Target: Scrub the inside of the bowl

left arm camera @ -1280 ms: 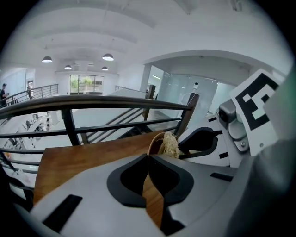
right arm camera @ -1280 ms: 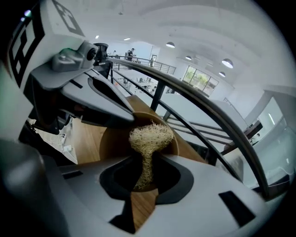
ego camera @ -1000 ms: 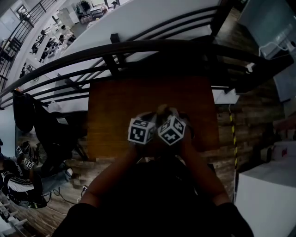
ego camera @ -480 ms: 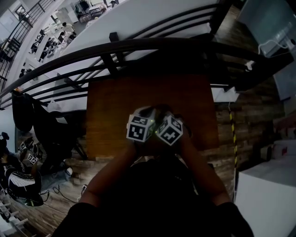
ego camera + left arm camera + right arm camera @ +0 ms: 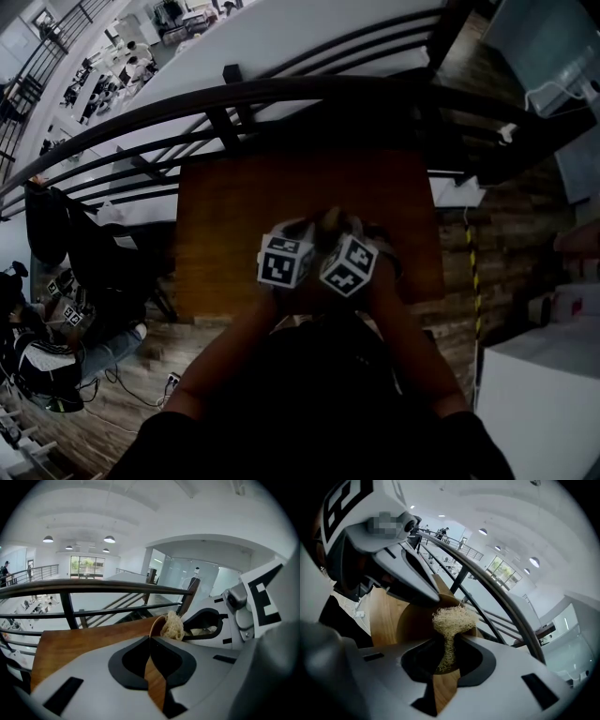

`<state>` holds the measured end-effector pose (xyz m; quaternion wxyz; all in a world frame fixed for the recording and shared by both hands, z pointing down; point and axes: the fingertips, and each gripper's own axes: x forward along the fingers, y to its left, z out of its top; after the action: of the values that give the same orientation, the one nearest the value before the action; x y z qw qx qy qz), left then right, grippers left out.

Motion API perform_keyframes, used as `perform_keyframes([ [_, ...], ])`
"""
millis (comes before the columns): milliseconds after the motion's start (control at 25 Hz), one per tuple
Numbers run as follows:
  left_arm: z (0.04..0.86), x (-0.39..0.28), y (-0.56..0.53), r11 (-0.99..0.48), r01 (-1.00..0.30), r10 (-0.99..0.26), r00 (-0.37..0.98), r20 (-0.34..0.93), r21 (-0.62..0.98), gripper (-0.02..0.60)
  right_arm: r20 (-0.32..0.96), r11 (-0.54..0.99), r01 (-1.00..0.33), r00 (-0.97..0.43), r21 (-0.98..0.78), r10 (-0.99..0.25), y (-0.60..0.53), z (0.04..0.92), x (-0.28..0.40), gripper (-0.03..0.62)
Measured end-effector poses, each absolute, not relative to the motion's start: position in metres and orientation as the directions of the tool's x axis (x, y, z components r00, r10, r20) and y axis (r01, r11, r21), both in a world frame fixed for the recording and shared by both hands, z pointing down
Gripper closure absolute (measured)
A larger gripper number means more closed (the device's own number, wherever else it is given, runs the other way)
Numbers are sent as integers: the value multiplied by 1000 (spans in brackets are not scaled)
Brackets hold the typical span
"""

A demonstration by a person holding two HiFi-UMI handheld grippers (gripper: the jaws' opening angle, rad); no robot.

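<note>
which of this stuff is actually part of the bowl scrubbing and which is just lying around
In the job:
- wooden bowl, rim clamped in the left gripper
- fibre scrubber, pinched in the right gripper
- wooden table underneath

Just around:
- black railing
- dark garment draped at the left
- yellow-and-black floor tape

Brown wooden bowl [image 5: 415,620] hanging over the table's [image 5: 225,216] near middle, its wall being pinched by the left gripper [image 5: 151,641], pale fibrous scrubber [image 5: 451,619] bunching inside the bowl, its tail being squeezed by the right gripper [image 5: 449,641]
</note>
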<state>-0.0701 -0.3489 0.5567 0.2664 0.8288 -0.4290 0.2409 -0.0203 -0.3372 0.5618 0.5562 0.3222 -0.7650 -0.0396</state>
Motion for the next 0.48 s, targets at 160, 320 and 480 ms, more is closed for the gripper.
perform_keyframes([
  [160, 557, -61, -343, -487, -820, -552, 556, 621, 301, 572, 782, 754, -460, -181, 469, -596, -344, 555, -19, 522],
  [320, 546, -56, -341, -487, -795, -548, 600, 583, 361, 571, 758, 757, -475, -247, 448, -604, -343, 549, -29, 522],
  [480, 534, -61, -347, -486, -802, -575, 593, 564, 348, 571, 758, 789, -483, -326, 380, -564, -339, 545, -41, 522],
])
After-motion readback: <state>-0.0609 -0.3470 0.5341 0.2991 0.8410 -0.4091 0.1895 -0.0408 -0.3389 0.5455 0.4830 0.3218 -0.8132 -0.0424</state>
